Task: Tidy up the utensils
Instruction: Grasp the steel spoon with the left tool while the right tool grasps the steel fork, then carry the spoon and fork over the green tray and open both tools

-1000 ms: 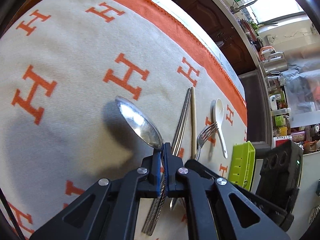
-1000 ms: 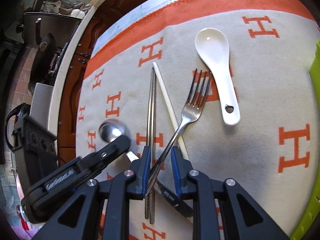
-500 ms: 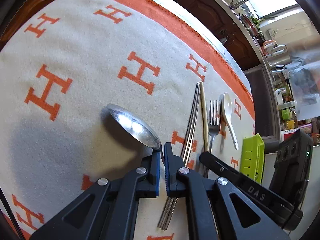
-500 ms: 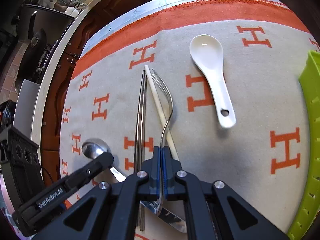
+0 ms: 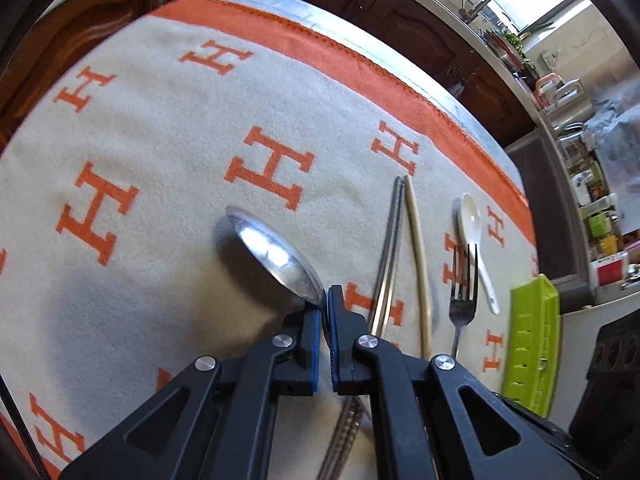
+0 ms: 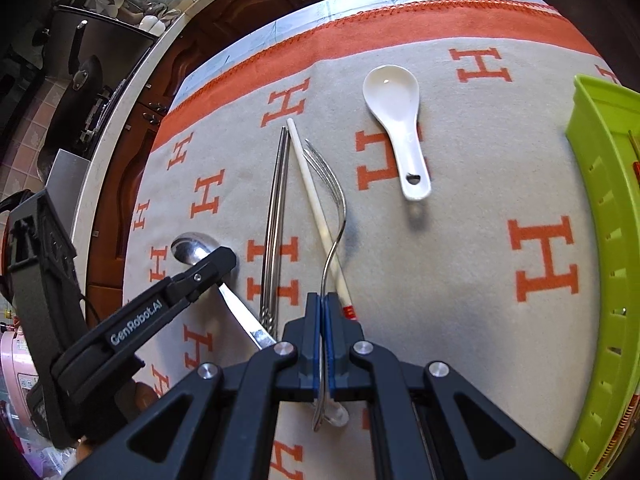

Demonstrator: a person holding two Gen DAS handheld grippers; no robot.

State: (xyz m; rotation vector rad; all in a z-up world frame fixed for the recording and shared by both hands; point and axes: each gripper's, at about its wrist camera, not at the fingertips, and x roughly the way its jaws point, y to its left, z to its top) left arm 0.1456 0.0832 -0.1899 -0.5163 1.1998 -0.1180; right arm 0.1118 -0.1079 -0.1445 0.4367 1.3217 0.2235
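Two handheld claws work over a bench covered by a cream cloth (image 5: 168, 128) with orange H letters and an orange border.

The left claw (image 5: 325, 300) has its jaws pressed nearly together on the neck of a metal spoon (image 5: 276, 254). The spoon's bowl points forward and appears lifted a little off the cloth, judging by the shadow beneath it. In the right wrist view the spoon's handle (image 6: 244, 320) runs back toward the viewer beneath that claw.

The right claw (image 6: 323, 304) is pinching the handle of a fork (image 6: 334, 204), held on edge with its tines pointing away and arching above the cloth.

Lying loose on the cloth: a pair of metal chopsticks (image 6: 276, 216), a pale chopstick (image 6: 316, 208) just beside them, passing under the fork, and a white ceramic spoon (image 6: 396, 120) further right, apart from the rest.

A green slotted tray (image 6: 600, 240) sits at the right edge of the cloth, well apart from the loose utensils. Something thin and red shows inside it at the frame edge; what it is cannot be told.

The task looks early. Two utensils are gripped but neither has reached the tray. The chopsticks and ceramic spoon are untouched and remain to be sorted.
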